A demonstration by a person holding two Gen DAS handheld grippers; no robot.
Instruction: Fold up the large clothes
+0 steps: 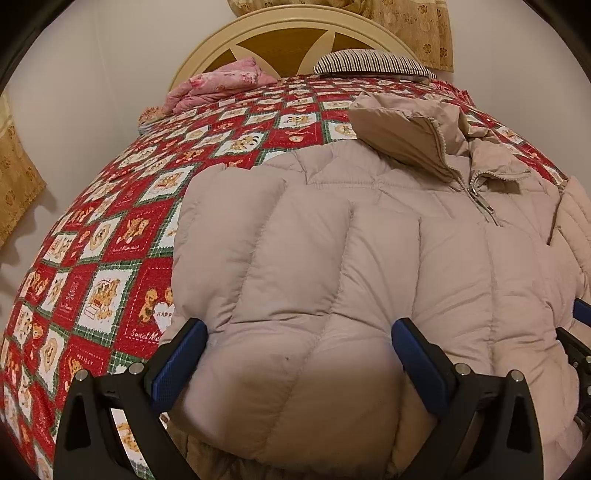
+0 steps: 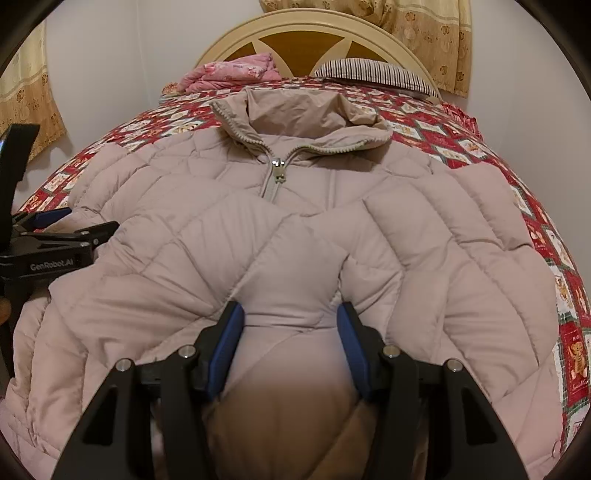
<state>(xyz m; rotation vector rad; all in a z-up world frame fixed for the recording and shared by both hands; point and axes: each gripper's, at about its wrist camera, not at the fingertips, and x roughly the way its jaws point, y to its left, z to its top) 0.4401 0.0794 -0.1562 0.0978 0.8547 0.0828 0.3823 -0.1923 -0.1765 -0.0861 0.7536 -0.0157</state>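
While both grippers (image 1: 299, 354) (image 2: 290, 345) pinch puffer jacket (image 2: 295, 229), teddy-print quilt (image 1: 110, 266), arched headboard (image 1: 291, 22), curtains (image 2: 436, 33)

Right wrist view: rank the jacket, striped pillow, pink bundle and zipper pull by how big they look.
1. Jacket, by far the largest.
2. Striped pillow.
3. Pink bundle, near the pillow's size, so their order is unsure.
4. Zipper pull.

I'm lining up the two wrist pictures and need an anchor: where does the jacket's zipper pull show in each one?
Left wrist view: the zipper pull hangs right of centre, in the upper half, below the folded-open collar.
Right wrist view: the zipper pull sits near the middle, in the upper half, just under the collar.
Shared landmark: the striped pillow against the round headboard, at the top of both pictures.
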